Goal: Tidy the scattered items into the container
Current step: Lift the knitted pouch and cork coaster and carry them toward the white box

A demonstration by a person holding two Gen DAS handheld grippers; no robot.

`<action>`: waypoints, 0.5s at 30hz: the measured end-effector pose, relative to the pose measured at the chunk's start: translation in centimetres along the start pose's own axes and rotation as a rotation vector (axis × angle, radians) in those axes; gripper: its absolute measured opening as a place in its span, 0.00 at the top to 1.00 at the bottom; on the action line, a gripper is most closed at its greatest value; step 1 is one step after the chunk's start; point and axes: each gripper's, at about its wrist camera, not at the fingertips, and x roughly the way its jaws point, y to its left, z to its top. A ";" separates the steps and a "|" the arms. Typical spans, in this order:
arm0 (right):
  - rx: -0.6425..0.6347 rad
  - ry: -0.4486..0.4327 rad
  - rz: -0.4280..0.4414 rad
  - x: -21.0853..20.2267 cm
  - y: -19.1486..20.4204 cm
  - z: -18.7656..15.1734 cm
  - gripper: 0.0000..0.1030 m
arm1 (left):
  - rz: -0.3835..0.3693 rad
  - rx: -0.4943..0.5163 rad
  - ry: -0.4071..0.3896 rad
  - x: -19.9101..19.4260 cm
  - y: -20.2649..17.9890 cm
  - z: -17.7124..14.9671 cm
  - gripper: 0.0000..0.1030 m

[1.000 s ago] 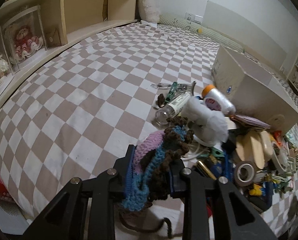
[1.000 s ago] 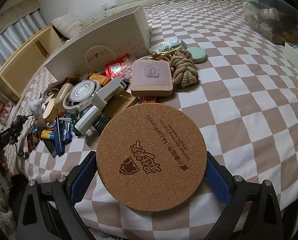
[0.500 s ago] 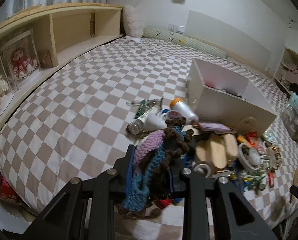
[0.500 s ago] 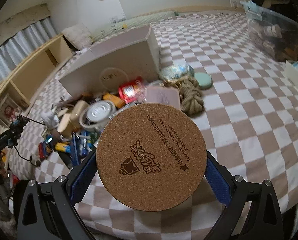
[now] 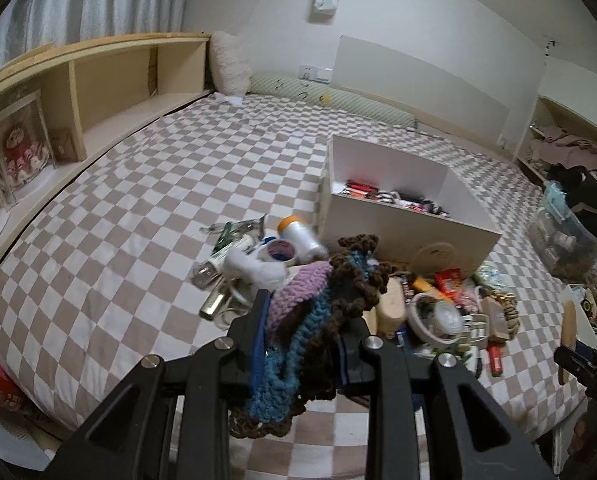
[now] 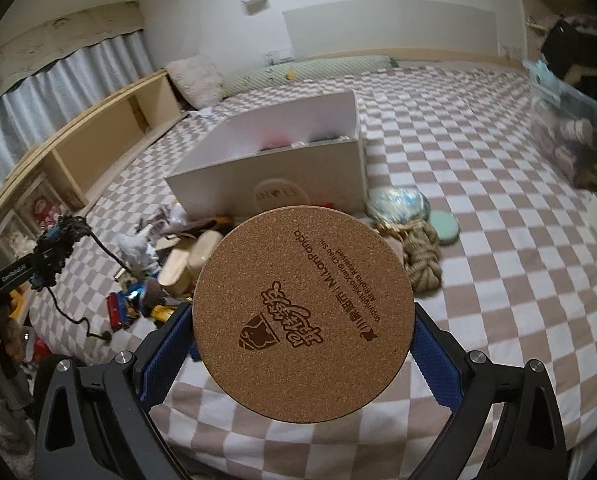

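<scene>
I have both tools loaded and held above the bed: my left gripper is clamped on a crocheted purple-and-blue yarn piece, its loose tail dangling, and my right gripper is spread wide, pinching a round cork coaster by its rim so the printed face stays flat. From the left wrist the white box sits at about one o'clock, open-topped with a few things already inside, so I judge both loads are raised to clear its near wall. Between me and it lies the clutter: an orange-capped bottle, a tape roll, a rope coil and a mint disc.
</scene>
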 end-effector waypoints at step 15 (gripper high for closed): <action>-0.066 -0.005 0.063 -1.0 2.7 2.7 0.03 | -0.079 0.022 -0.042 -2.8 -4.7 2.2 0.74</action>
